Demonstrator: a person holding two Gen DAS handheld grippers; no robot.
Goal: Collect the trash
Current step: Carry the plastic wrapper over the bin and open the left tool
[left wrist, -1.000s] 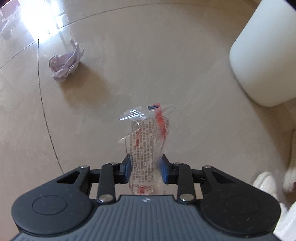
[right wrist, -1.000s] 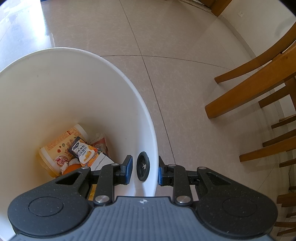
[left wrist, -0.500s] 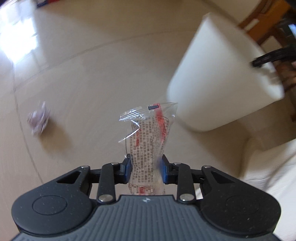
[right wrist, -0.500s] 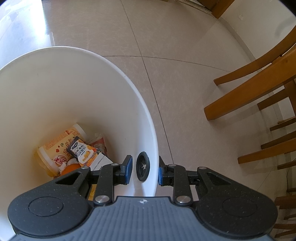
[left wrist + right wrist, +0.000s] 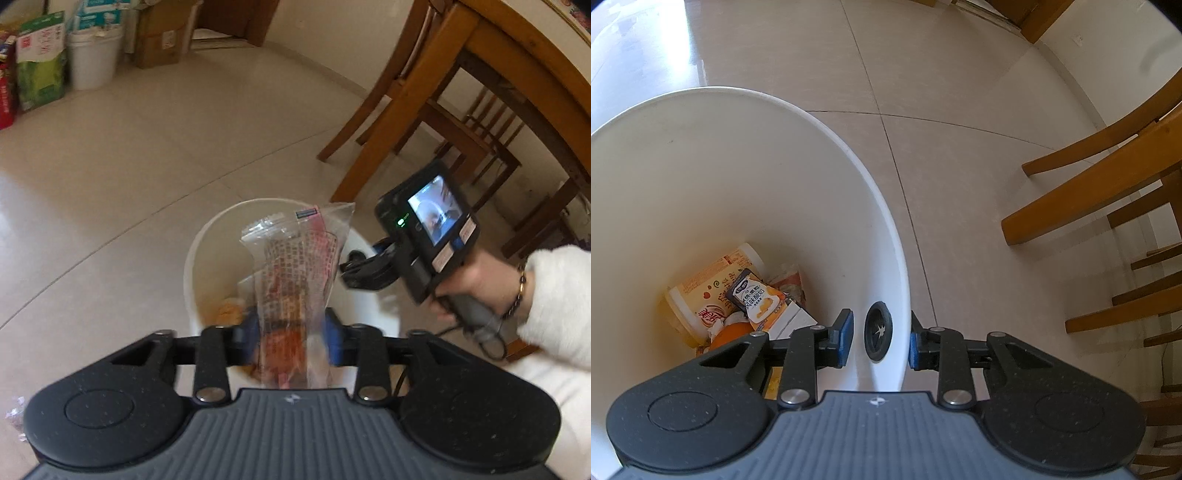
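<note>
Hanging over the mouth of the white bin (image 5: 192,258), a clear plastic bag of red-printed wrappers (image 5: 295,273) sits between the blue pads of the left gripper (image 5: 291,332), whose jaws are opening; a gap shows on each side of the bag, so the release looks under way and the bag is not yet inside. The right gripper (image 5: 881,334) straddles the bin's near rim, its pads either side of the wall by a black grommet (image 5: 877,330); small gaps show on both sides, so it steadies the rim loosely at best. At the bottom of the bin lie an orange-printed paper cup (image 5: 709,291) and a yogurt pouch (image 5: 755,297), so several pieces are collected already. One crumpled scrap (image 5: 14,413) shows at the left edge of the floor, probably the next pickup. Beyond, the beige tiled floor (image 5: 147,147) runs to wooden chairs (image 5: 424,122) on the right and to a white bucket (image 5: 94,55) and cardboard boxes (image 5: 159,33) by the far wall.
</note>
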